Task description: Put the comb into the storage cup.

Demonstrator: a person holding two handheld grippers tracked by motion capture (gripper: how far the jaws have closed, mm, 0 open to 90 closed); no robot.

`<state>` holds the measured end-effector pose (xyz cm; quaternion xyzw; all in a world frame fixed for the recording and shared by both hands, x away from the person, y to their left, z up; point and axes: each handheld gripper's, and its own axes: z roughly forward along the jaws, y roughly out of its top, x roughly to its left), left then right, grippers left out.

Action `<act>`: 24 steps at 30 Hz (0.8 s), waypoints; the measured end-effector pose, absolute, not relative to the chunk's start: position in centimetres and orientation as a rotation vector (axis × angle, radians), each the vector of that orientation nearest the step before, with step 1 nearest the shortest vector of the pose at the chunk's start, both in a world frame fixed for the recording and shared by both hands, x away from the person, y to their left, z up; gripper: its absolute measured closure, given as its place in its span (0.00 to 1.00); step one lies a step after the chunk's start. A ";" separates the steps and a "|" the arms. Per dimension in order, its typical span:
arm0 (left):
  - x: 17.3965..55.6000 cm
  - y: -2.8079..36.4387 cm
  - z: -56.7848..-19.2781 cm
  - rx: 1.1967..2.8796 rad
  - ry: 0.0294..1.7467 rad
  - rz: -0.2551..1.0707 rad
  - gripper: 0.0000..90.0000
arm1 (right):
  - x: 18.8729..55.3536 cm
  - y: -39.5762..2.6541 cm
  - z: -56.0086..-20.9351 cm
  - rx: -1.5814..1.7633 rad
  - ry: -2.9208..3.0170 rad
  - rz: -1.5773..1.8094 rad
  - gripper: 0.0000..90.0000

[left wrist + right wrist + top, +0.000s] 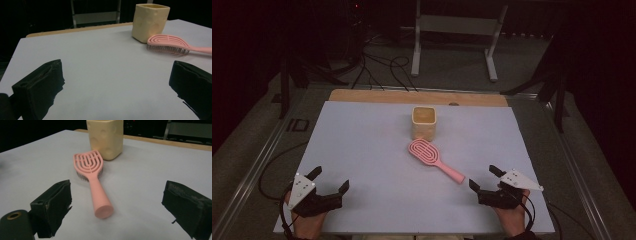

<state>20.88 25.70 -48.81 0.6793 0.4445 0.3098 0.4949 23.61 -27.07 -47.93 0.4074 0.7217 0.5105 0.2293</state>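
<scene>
A pink hairbrush [434,160] [172,44] [92,177] lies bristles down on the pale mat [362,150], its handle pointing to the near right. Just behind its head stands a cream square cup [424,122] [150,21] [106,137], upright. My left gripper [330,180] [117,82] rests near the mat's front left corner, open, with nothing between its jaws. My right gripper [485,177] [117,205] sits at the front right, open, a little short of the brush's handle end, which lies between the lines of its jaws.
A wooden strip [417,97] borders the mat's far edge. Beyond the table stand a white metal frame [457,35] and floor cables [382,67]. Metal rails [257,165] run along both table sides.
</scene>
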 end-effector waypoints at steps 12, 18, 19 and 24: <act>20.8 25.4 -48.9 1.658 1.081 0.772 0.00 | 24.6 -25.4 -46.5 1.071 2.019 1.419 0.10; 20.8 25.2 -49.0 1.664 1.078 0.775 0.00 | 25.1 -24.7 -45.9 1.047 2.031 1.426 0.10; 20.8 25.2 -49.0 1.669 1.073 0.779 0.00 | 25.3 -24.5 -45.8 1.041 2.033 1.426 0.10; 20.8 25.3 -49.0 1.666 1.078 0.779 0.00 | 25.6 -24.3 -45.5 1.033 2.038 1.425 0.10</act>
